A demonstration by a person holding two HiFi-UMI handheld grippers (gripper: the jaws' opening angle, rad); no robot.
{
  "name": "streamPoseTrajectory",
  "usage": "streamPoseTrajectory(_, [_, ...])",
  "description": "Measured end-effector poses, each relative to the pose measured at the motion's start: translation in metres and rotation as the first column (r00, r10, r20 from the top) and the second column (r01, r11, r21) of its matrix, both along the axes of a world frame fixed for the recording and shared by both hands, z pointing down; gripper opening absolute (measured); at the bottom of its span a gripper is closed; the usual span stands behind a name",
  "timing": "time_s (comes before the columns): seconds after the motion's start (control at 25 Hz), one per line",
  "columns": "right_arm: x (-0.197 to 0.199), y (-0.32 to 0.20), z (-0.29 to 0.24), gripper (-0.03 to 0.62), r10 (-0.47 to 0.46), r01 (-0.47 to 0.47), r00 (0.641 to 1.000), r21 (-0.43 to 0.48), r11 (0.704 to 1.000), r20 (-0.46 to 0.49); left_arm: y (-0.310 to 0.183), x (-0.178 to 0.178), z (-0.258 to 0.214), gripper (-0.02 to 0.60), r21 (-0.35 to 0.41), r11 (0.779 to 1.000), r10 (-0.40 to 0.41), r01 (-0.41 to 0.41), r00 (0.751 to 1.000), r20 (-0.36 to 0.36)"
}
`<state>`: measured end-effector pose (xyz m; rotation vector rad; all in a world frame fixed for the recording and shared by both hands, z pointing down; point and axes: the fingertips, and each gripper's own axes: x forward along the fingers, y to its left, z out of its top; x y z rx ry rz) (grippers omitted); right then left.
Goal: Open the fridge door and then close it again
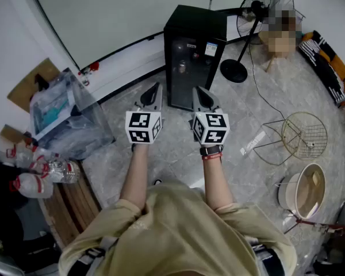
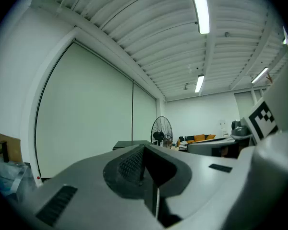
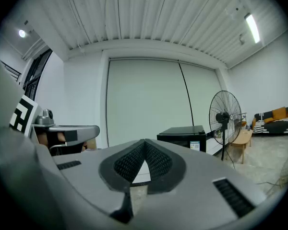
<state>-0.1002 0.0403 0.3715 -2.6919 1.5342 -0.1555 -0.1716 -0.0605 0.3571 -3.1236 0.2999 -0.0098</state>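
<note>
A small black fridge (image 1: 192, 53) stands on the floor by the white wall, its front door closed. It also shows as a dark box in the right gripper view (image 3: 187, 135), and its top edge shows in the left gripper view (image 2: 129, 143). The person holds both grippers level, side by side, a short way in front of the fridge. My left gripper (image 1: 156, 88) is shut and holds nothing; its jaws (image 2: 145, 148) meet at the tip. My right gripper (image 1: 199, 92) is likewise shut and empty (image 3: 145, 142). Neither touches the fridge.
A pedestal fan (image 1: 259, 16) stands right of the fridge, its cable trailing over the tiled floor. A loose wire fan guard (image 1: 303, 134) and a round basin (image 1: 307, 191) lie at the right. A clear plastic box (image 1: 63, 114) and water bottles (image 1: 40, 168) sit at the left.
</note>
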Motion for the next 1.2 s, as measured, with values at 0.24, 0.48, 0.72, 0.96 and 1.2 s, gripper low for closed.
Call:
streamPoseTrajectory(0.24, [0.007, 0.019, -0.001, 0.021, -0.005, 0.005, 1.0, 0.035, 0.999, -0.004, 0.021, 0.011, 0.003, 0.018, -0.019, 1.0, -0.023, 0.023, 1.0, -0.019])
streamPoseTrajectory(0.48, [0.03, 0.024, 0.014, 0.021, -0.011, 0.006, 0.998, 0.075, 0.997, 0.058, 0.025, 0.026, 0.022, 0.018, -0.029, 0.999, -0.021, 0.021, 1.0, 0.008])
streamPoseTrajectory(0.72, [0.053, 0.009, 0.036, 0.021, 0.028, -0.031, 0.997, 0.026, 0.999, 0.077, 0.001, 0.044, 0.044, 0.018, -0.053, 0.997, -0.046, 0.048, 0.998, 0.038])
streamPoseTrajectory(0.96, [0.088, -0.041, 0.045, 0.021, 0.036, -0.035, 0.997, -0.007, 0.999, 0.061, -0.043, 0.088, 0.065, 0.018, -0.032, 0.999, 0.0, 0.002, 0.997, 0.076])
streamPoseTrajectory(1.2, [0.132, -0.105, 0.035, 0.021, 0.06, -0.058, 0.998, -0.045, 0.997, 0.032, -0.104, 0.145, 0.05, 0.018, -0.055, 0.997, 0.053, -0.052, 0.998, 0.029])
